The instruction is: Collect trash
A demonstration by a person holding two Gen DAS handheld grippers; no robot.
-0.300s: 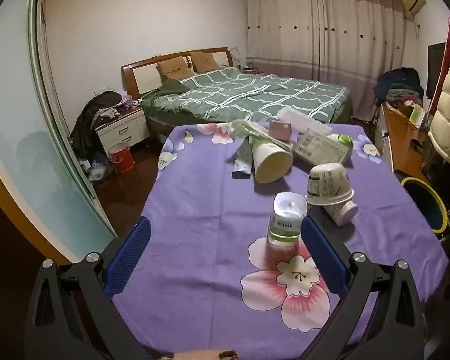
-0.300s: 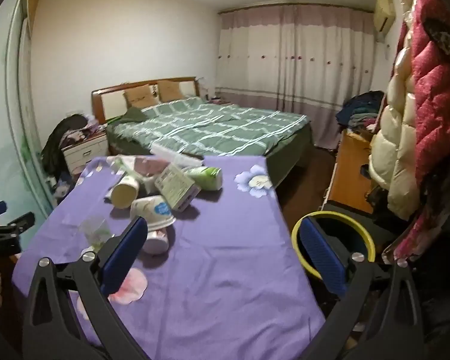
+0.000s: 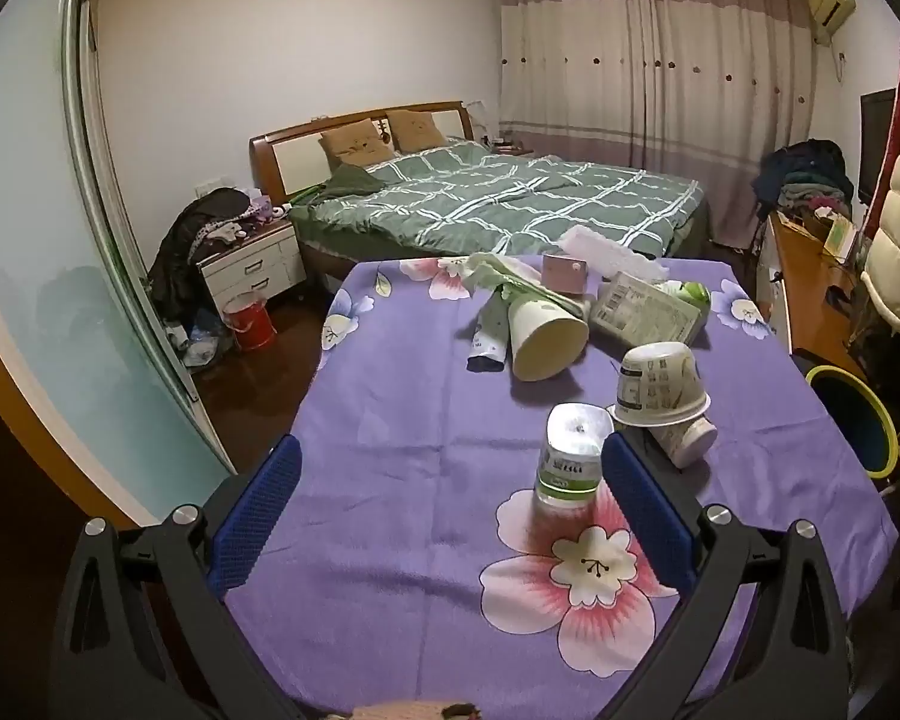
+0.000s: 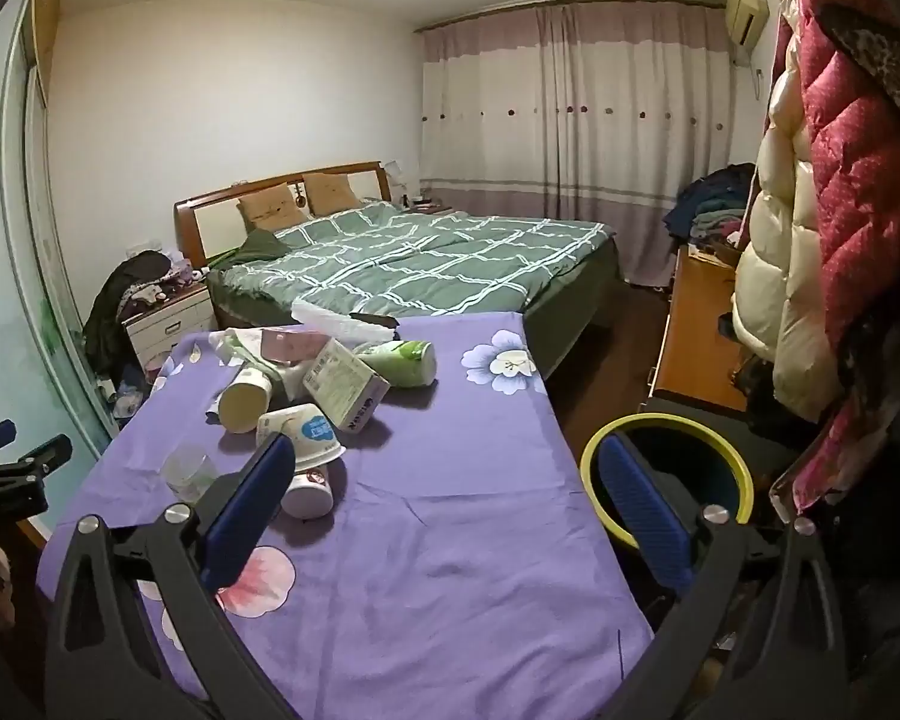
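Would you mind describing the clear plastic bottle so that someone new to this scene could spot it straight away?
Start at the purple flowered tablecloth in front of the green-quilted bed. At the near edge of the trash pile, by a big pink flower print, stands the plastic bottle. It is the only see-through item, with a green-and-white label band, while the upturned cup beside it is opaque white paper.

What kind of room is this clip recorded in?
A lived-in home bedroom. A made bed with a green checked cover, a white nightstand beside it and drawn curtains show it. The trash sits on a table under a purple floral cloth.
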